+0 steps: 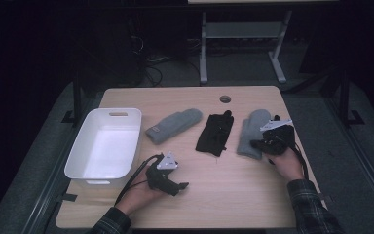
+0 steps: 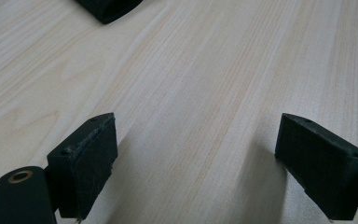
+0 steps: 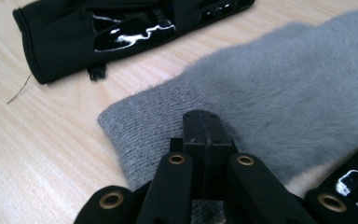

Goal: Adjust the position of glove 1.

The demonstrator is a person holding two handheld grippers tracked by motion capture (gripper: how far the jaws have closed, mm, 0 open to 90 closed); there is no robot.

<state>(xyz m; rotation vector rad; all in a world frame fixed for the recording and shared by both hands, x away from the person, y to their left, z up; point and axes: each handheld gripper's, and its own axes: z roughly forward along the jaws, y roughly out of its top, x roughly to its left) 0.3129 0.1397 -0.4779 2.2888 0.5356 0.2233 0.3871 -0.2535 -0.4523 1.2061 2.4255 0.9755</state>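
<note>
White plastic bin [image 1: 104, 141] sits at table's [image 1: 233, 195] left edge, nothing in it. L gripper [image 1: 171, 181] rests on bare wood just right of bin, jaws spread wide w/ nothing between. 1 grey mitten [image 1: 174, 125] lies behind it, then black glove [image 1: 215, 132] mid-table. 2nd grey mitten [image 3: 261, 112] lies near right edge; R gripper [image 3: 206, 128] has jaws pressed together, tips on its knit cuff; can't tell if fabric is pinched. Front strip of table is open wood.

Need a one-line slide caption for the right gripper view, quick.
Right gripper, jaws shut, over the cuff of a grey mitten; black glove lies beyond on the table.
</note>
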